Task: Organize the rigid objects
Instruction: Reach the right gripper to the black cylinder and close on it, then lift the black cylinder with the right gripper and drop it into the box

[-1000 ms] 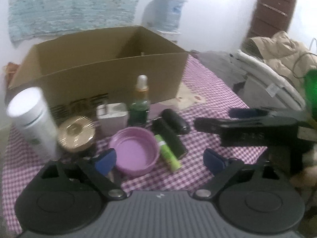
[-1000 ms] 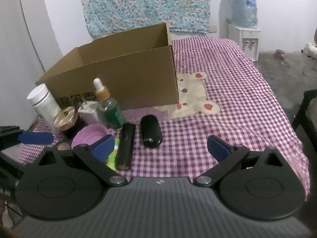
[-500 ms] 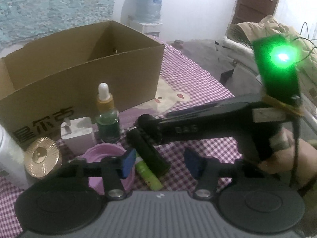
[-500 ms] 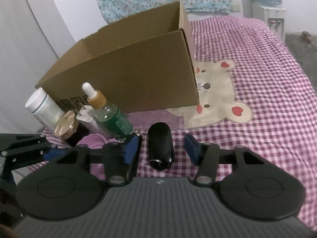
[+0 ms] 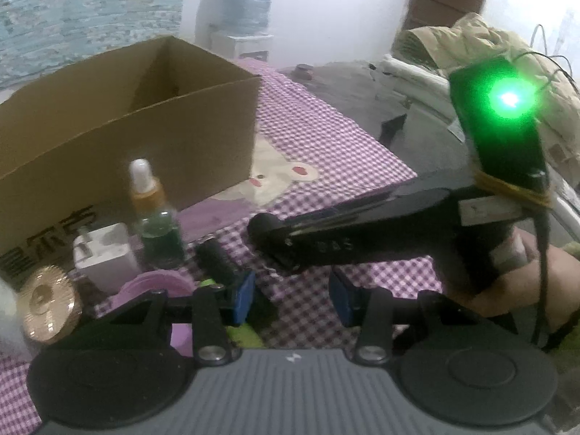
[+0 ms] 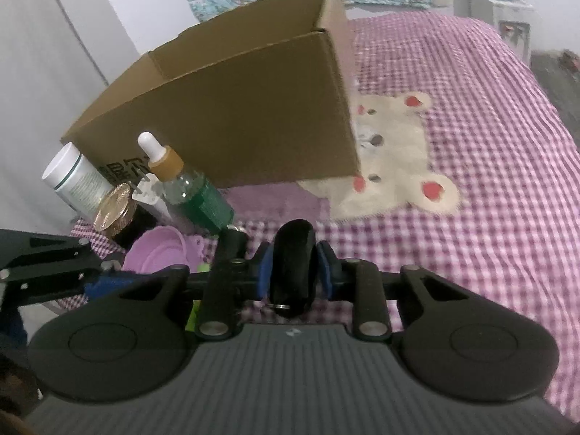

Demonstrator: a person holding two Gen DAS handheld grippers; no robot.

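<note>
My right gripper (image 6: 294,272) is shut on a black oval case (image 6: 293,261), lifted a little off the checked cloth. It also shows from the side in the left wrist view (image 5: 268,230). My left gripper (image 5: 291,295) is partly open and empty, low over the cloth beside a black tube (image 5: 217,262) and a green stick (image 5: 246,335). An open cardboard box (image 6: 232,108) stands behind. A dropper bottle (image 6: 192,192), white charger (image 5: 105,255), pink lid (image 6: 156,250), gold-lidded jar (image 6: 116,206) and white bottle (image 6: 72,181) stand in front of the box.
The purple checked cloth (image 6: 489,181) with a bear print stretches to the right. A water dispenser (image 5: 239,3) stands by the far wall. A heap of clothes (image 5: 471,47) lies to the right of the bed.
My right gripper has moved forward and closed on the black oval case. My left gripper has narrowed and shifted right toward the black tube.
</note>
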